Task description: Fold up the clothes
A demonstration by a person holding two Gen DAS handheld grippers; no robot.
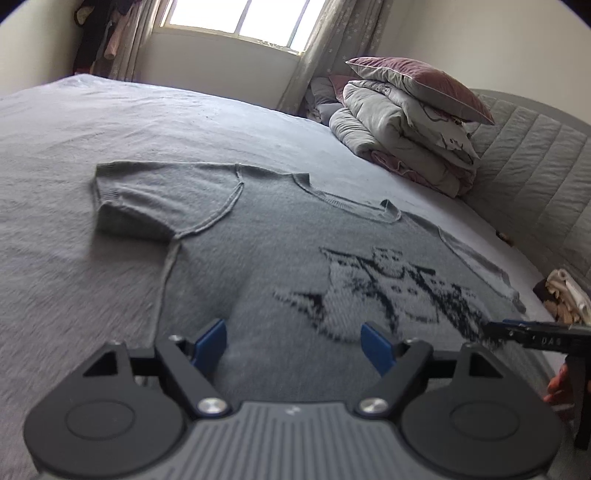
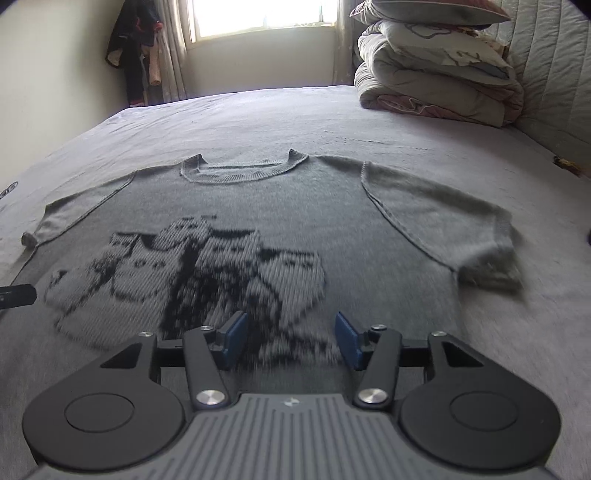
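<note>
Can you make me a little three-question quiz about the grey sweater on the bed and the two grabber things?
1. True or false: the grey sweater lies spread flat on the bed, picture side up.
2. What is between the blue pads of the left gripper?
A. a sleeve
B. nothing
C. a pillow
3. Fill in: the folded bedding is stacked beside the quilted ____.

Key:
1. True. Its collar points toward the window.
2. B. The jaws stand open above the sweater; the right gripper is open too.
3. Headboard.
</note>
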